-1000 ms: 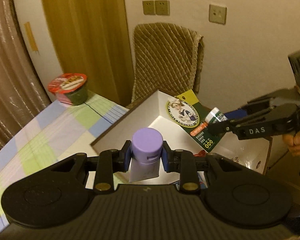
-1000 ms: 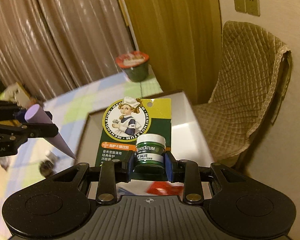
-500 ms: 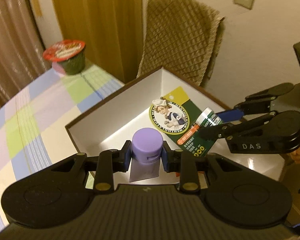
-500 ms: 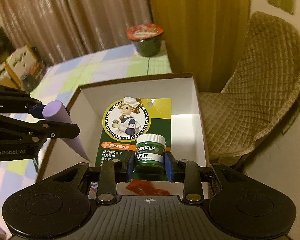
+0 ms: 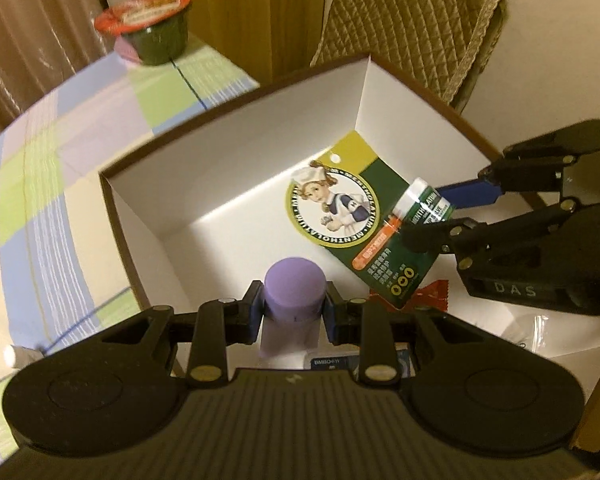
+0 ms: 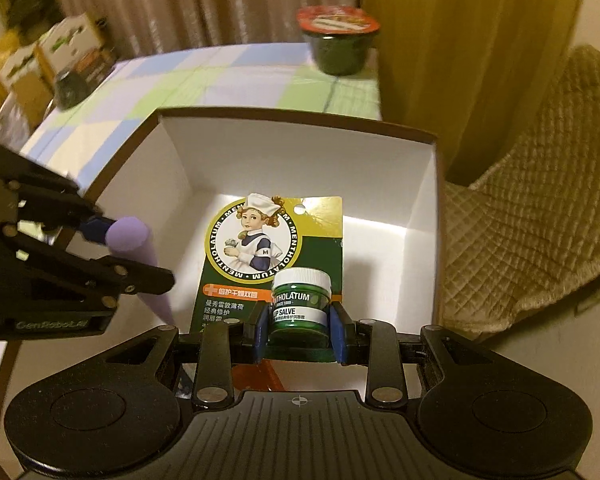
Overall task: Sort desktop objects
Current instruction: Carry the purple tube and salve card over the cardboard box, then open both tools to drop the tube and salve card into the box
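My left gripper [image 5: 294,312] is shut on a purple tube [image 5: 294,286], held cap-forward over the open white box [image 5: 236,144]. In the right wrist view the same purple tube [image 6: 134,248] and left gripper [image 6: 116,256] hang over the box's left side. My right gripper [image 6: 299,330] is shut on a green lip salve jar [image 6: 300,300] fixed to its green and yellow card [image 6: 276,248], held above the white box [image 6: 300,152]. From the left wrist view, the lip salve card [image 5: 352,216] and right gripper [image 5: 432,212] are at the right, inside the box opening.
A red-lidded green noodle cup [image 5: 148,32] stands at the far corner of the checked tablecloth [image 5: 52,152]. A red wrapper [image 5: 434,294] lies on the box floor. A quilted chair [image 6: 532,216] stands beyond the box. Cartons [image 6: 52,56] sit at the table's far left.
Both grippers have lowered and tilted down toward the box, which now fills more of each view. Each still holds its item.
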`<state>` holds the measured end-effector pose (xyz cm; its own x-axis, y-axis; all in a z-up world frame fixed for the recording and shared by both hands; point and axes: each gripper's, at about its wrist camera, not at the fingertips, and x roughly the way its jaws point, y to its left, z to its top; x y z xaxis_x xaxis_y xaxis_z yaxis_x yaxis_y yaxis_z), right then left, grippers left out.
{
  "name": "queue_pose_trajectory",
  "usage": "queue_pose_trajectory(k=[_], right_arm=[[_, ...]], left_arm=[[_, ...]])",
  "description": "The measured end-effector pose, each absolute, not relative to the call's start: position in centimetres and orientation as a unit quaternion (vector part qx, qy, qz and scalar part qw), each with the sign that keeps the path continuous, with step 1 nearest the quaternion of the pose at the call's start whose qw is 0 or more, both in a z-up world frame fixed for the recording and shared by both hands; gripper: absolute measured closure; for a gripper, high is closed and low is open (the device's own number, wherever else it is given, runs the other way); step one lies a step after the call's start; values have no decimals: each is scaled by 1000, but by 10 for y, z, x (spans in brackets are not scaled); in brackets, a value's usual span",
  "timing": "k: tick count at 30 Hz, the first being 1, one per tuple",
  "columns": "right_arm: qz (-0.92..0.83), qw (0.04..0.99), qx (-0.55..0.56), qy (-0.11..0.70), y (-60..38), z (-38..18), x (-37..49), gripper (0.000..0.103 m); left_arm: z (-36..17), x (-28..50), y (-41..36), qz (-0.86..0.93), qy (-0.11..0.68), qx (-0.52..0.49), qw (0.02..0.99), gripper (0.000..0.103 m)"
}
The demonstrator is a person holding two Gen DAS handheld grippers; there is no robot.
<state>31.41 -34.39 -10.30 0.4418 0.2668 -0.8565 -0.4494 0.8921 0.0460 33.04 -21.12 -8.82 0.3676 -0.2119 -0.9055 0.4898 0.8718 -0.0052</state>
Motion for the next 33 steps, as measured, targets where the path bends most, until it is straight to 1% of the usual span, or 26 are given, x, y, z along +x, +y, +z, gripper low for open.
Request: queue_pose_trajectory(k=[8, 16, 22, 25, 29, 33], right_arm=[[247, 828, -191, 465, -335, -111, 320, 72], [260, 821, -246, 445, -332, -121, 326, 72], [267, 821, -265, 430, -331, -127, 332, 72], [269, 821, -269, 426, -330, -128, 337, 72], [277, 819, -262, 429, -331, -126, 341, 72], [284, 813, -266, 432, -330, -124, 340, 72]], left_arm=[[-99, 340, -220, -220, 535, 158, 800, 77], [-107, 348, -230, -212, 537, 182, 796, 77], [-116, 350, -226, -193, 546, 186, 794, 74], [-116, 350, -224, -191, 548, 185, 793, 70], [-114, 348, -225, -195, 547, 184, 793, 59], [-112, 347, -228, -200, 546, 180, 794, 51]])
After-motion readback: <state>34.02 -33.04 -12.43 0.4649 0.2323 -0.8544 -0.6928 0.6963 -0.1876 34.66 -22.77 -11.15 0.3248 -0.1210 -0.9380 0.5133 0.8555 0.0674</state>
